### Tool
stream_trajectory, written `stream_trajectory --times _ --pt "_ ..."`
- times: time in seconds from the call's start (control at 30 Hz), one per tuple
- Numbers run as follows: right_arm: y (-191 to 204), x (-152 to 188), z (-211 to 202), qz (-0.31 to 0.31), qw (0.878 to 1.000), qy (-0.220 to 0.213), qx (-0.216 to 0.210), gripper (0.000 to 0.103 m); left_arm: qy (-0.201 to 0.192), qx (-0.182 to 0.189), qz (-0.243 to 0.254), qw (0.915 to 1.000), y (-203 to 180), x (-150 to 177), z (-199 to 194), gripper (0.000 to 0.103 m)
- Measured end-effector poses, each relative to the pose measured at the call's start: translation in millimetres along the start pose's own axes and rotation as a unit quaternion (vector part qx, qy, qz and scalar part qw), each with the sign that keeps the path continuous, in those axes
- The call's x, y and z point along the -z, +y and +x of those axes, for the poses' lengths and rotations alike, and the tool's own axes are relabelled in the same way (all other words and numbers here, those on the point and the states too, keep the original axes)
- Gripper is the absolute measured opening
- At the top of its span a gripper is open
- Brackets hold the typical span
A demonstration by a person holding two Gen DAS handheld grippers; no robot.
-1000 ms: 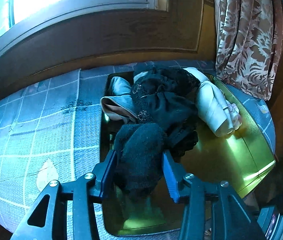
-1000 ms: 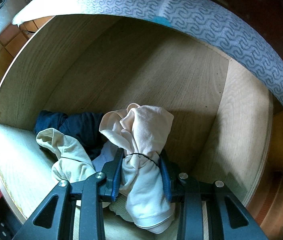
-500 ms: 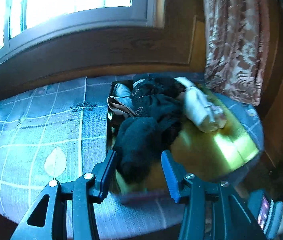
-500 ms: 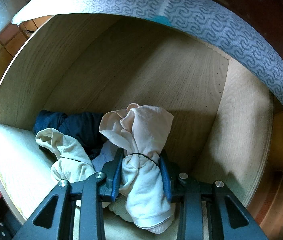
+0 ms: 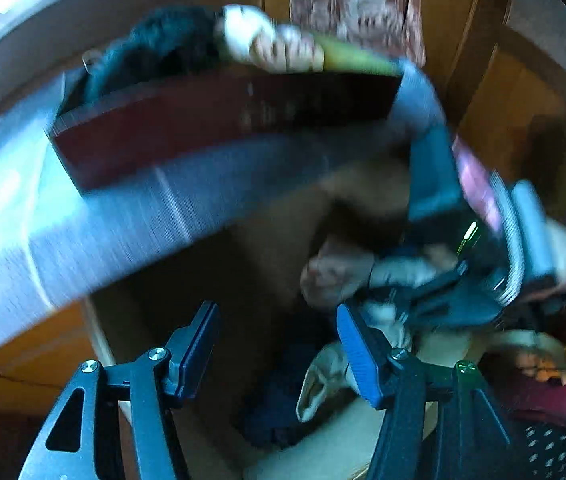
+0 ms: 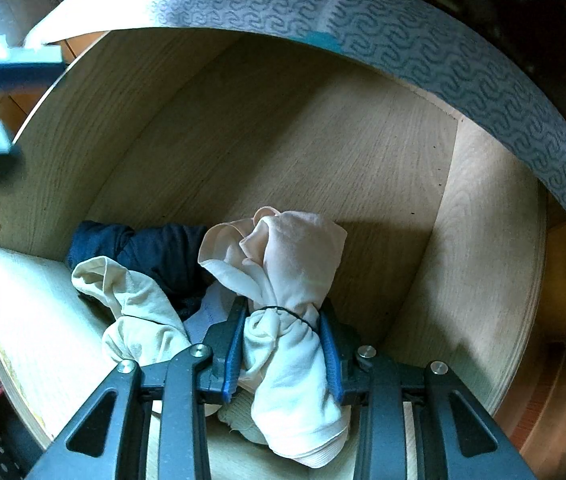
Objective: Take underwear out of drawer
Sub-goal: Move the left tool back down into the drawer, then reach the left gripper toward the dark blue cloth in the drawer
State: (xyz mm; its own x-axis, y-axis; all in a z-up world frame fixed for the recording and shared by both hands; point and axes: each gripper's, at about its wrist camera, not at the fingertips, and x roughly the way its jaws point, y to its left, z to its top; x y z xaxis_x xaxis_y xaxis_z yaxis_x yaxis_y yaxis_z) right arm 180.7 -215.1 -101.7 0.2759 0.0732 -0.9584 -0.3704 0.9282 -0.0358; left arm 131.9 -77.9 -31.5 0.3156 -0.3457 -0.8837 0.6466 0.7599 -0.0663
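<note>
Plywood drawer (image 6: 363, 152) gives us bare floor beyond the bundle (image 6: 291, 312) our right gripper (image 6: 283, 344) clamps (left gripper (image 5: 279, 348) jaws apart, empty).

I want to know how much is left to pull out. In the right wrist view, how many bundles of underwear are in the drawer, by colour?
Pale pink: 1, the bundle between the right gripper's pads
Cream: 1, the bundle to its left
Dark navy: 1, the bundle behind them
Total: 3; a white scrap between them may be another piece, I cannot tell.
</note>
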Motion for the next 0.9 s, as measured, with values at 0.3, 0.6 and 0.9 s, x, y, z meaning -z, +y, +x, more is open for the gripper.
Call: stream_trajectory --times 0.3,0.6,0.9 --pt "0 0 0 0.0 1.0 0.0 0.0 0.034 0.116 -0.009 0.012 0.9932 -9 6 56 0.064" --pt "-1 0 0 -0.001 1.0 0.0 -0.001 0.034 0.191 -0.01 0.003 0.9816 -7 -7 104 0.068" --pt "0 0 0 -0.001 1.0 0.0 -0.001 0.034 0.233 0.01 -0.002 0.9723 -13 -18 134 0.068"
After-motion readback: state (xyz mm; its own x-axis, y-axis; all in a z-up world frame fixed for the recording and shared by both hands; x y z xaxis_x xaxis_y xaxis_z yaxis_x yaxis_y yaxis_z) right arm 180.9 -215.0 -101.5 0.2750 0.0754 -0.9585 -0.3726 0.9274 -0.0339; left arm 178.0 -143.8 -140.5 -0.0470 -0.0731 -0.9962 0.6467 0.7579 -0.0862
